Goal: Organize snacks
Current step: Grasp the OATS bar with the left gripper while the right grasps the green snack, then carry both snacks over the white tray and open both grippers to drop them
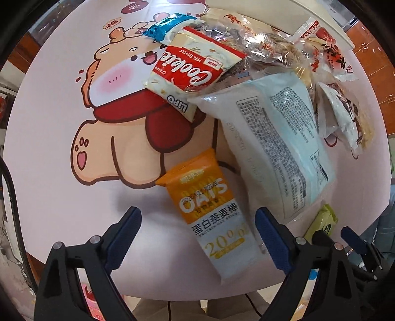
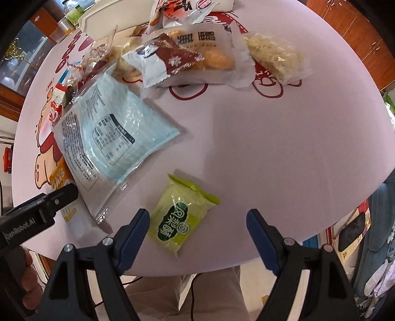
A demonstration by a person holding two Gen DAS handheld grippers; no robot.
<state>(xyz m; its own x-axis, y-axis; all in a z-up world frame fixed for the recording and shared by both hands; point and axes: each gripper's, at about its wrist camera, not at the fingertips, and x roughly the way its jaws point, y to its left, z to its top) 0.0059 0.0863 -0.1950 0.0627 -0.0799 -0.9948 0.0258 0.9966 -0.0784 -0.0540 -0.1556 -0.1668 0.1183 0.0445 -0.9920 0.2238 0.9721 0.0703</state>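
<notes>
Snacks: orange-and-white oat bar [image 1: 209,210]; green pouch [image 2: 181,217].

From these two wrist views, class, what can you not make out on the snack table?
- Left wrist view: the green snack packet is mostly hidden behind the left gripper's finger.
- Right wrist view: the OATS bar is largely covered by the pale blue bag and the left gripper.
- Both views: the white tray is cut off by the top edge.

pink table [image 2: 271,138] (cartoon print) bears oat bar [image 1: 209,210], green packet [image 2: 182,217].
</notes>
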